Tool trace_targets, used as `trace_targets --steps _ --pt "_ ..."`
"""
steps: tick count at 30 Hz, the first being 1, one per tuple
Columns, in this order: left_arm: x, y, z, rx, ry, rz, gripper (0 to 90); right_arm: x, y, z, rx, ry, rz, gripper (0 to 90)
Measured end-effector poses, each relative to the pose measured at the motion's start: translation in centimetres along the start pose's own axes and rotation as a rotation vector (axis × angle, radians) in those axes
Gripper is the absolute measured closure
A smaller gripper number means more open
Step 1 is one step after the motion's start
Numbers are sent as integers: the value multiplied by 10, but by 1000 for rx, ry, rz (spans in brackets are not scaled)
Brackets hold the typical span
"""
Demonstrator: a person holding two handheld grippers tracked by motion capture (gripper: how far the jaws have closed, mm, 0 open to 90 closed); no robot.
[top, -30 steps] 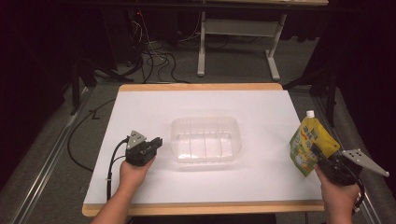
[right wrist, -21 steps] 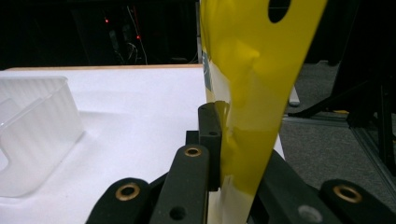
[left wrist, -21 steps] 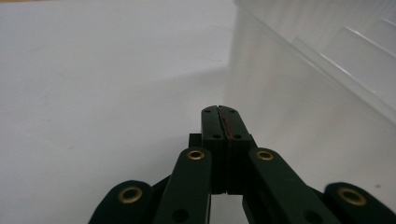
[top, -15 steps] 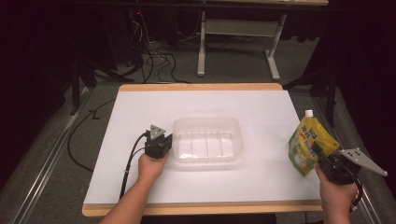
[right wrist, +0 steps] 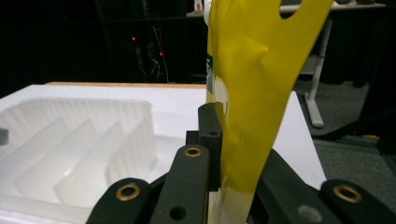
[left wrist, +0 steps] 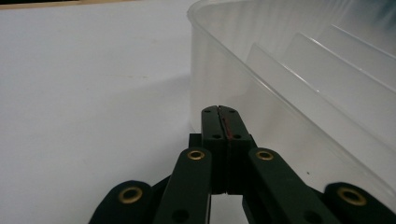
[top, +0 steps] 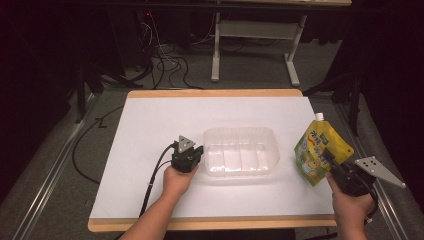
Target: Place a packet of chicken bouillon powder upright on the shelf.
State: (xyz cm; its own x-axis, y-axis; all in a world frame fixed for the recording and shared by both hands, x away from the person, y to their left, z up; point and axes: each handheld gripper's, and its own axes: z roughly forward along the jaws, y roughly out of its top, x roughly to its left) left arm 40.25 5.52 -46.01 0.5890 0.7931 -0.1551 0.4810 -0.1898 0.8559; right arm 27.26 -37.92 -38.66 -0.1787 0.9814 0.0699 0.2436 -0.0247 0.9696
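Clear ribbed plastic container (top: 241, 151) sits mid-worktop; right gripper (top: 334, 161), at 3 o'clock, clamps a yellow spouted pouch (top: 319, 150); left gripper (top: 192, 159) pressed together at 9.

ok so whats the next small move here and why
Probably carry the yellow pouch left over the clear tray. The right tongs are shut on the pouch, held past the tray's right end, and the left tongs are shut with nothing between them, right at the tray's left wall, likely to steady it.
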Motion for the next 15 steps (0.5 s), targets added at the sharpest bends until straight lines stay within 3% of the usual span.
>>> trace_targets --steps 3,10,15 --pt "2 -3 -5 20 -14 14 856 7 4 -1 -28 5 -9 900" --pt "7 -14 -29 24 3 42 819 20 12 -1 -75 17 -16 900" --pt "2 -19 -27 37 1 46 823 29 20 2 -97 29 -18 900"
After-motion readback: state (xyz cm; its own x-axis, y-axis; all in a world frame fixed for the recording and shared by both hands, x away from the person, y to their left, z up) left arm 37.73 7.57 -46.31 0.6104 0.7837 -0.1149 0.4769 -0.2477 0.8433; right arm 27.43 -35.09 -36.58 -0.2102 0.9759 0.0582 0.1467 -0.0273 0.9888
